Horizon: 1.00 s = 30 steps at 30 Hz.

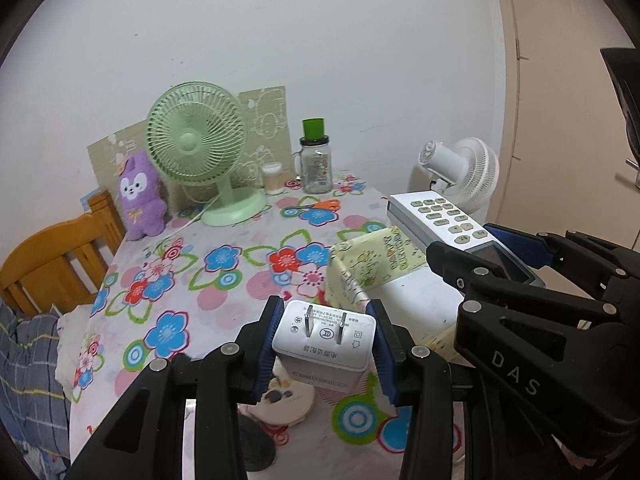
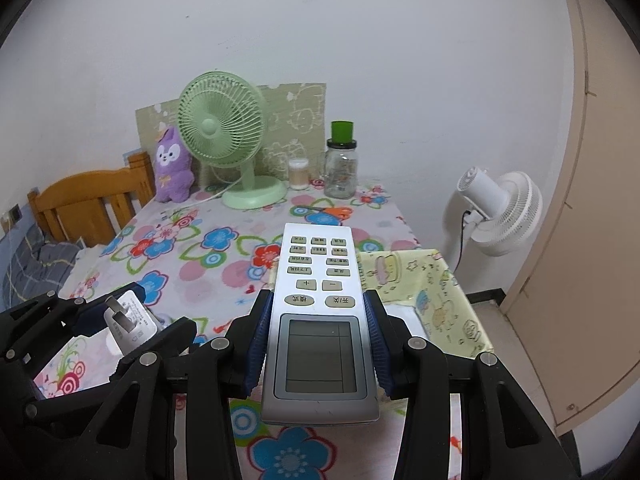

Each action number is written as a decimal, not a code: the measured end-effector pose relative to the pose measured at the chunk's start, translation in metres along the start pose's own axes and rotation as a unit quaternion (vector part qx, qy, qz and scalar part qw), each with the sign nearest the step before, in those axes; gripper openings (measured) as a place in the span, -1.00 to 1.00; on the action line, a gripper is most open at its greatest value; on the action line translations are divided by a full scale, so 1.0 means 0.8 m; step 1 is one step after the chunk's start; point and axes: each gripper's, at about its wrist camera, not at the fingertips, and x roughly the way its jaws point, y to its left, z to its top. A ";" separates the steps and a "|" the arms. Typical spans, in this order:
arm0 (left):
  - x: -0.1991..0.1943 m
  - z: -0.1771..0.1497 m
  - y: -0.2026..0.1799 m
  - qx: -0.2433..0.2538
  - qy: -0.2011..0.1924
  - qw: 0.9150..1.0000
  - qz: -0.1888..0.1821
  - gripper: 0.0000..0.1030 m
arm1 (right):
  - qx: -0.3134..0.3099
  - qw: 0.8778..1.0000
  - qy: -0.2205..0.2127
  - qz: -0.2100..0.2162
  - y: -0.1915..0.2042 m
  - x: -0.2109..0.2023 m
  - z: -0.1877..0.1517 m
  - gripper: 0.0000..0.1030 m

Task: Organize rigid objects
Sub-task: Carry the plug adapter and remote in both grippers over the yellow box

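Note:
My left gripper [image 1: 326, 344] is shut on a white power adapter [image 1: 326, 340], prongs up, held above the flowered tablecloth [image 1: 224, 280]. My right gripper [image 2: 318, 344] is shut on a silver-white remote control [image 2: 318, 308], buttons and screen facing up. In the left wrist view the remote [image 1: 444, 220] and right gripper [image 1: 520, 272] are at the right, above a yellow patterned box [image 1: 372, 264]. In the right wrist view the adapter [image 2: 128, 320] and left gripper [image 2: 100, 320] are at the lower left, and the yellow box [image 2: 436, 300] lies just right of the remote.
At the table's back stand a green desk fan [image 1: 200, 148], a purple plush toy [image 1: 140, 196], a glass jar with green lid [image 1: 316, 160], a small cup [image 1: 272, 178] and orange scissors [image 1: 320, 205]. A white fan [image 2: 500, 212] stands right of the table, a wooden chair [image 2: 88, 200] left. A round dish [image 1: 284, 400] lies below the adapter.

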 end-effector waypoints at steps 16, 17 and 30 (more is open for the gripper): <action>0.043 0.019 -0.039 0.017 0.015 0.999 -0.029 -0.16 | 0.013 1.000 0.012 -0.012 -0.054 0.024 0.004 -0.08; 0.046 0.020 -0.042 0.018 0.017 0.999 -0.030 -0.16 | 0.013 1.000 0.014 -0.012 -0.058 0.027 0.004 -0.08; 0.087 0.020 -0.070 0.026 0.052 0.997 -0.054 -0.16 | 0.028 0.998 0.055 -0.017 -0.099 0.075 -0.003 -0.08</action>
